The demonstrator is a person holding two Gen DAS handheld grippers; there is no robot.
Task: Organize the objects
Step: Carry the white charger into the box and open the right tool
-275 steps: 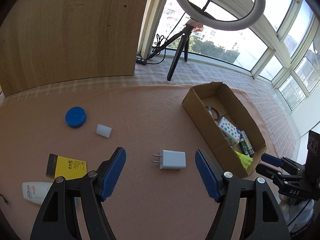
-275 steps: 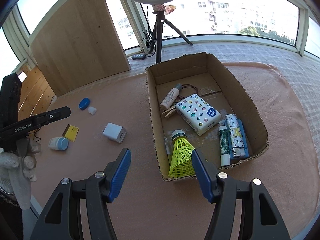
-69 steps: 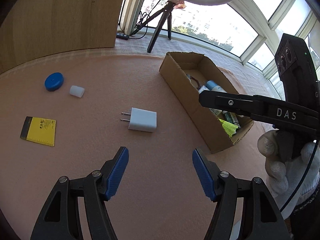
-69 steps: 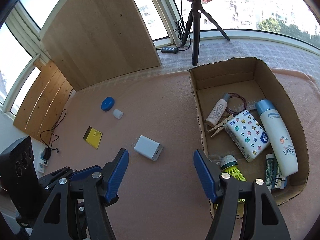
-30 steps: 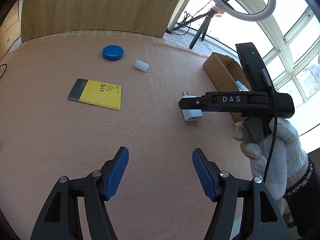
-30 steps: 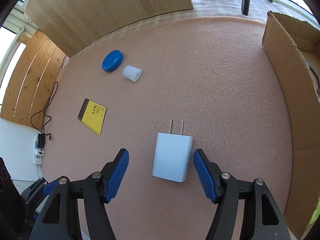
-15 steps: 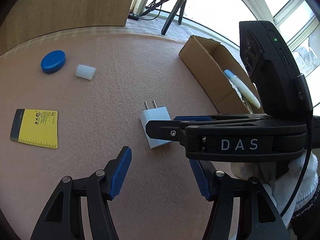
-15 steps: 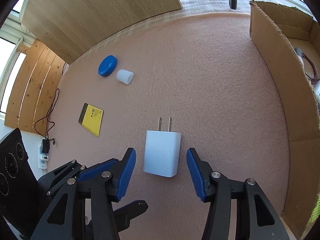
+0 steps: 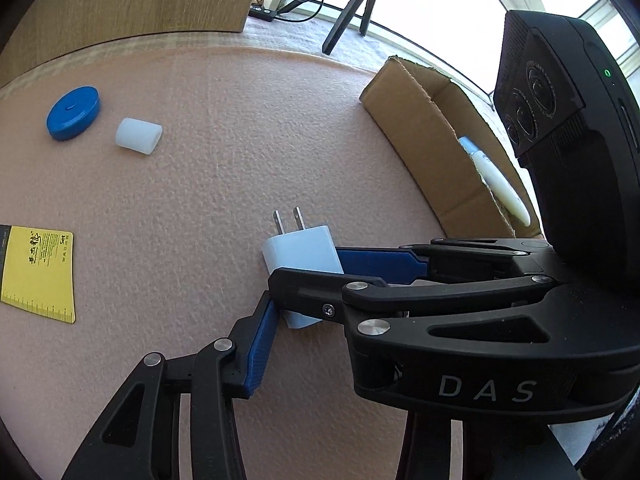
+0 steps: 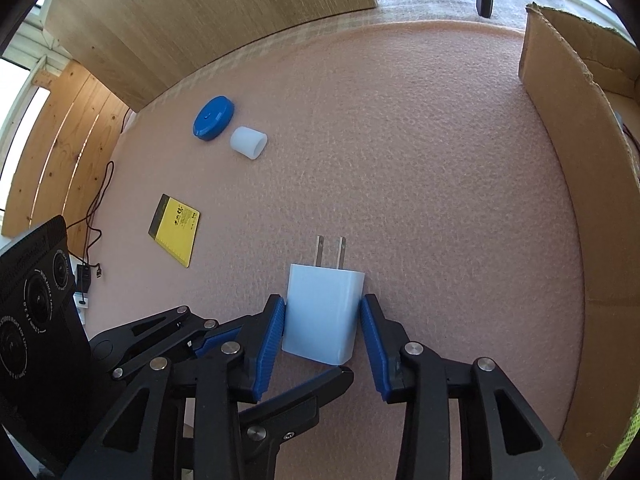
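A white plug adapter point(image 10: 323, 312) lies flat on the pink mat, prongs pointing away. My right gripper point(image 10: 322, 322) has closed its blue pads on the adapter's two sides. In the left wrist view the adapter point(image 9: 301, 255) sits between the right gripper's fingers point(image 9: 378, 262), which cross the frame from the right. My left gripper's left finger point(image 9: 260, 344) shows just behind the adapter; its right finger is hidden behind the right gripper. The cardboard box point(image 10: 576, 184) stands to the right, with a white tube point(image 9: 496, 184) inside.
A blue round lid point(image 10: 213, 118) and a small white cylinder point(image 10: 249, 142) lie at the far left of the mat. A yellow card point(image 10: 174, 229) lies nearer. A wooden panel point(image 10: 200, 12) and tripod legs point(image 9: 352, 4) stand beyond the mat.
My right gripper has come down and narrowed its jaws onto the adapter's sides. My left gripper has moved in close behind it.
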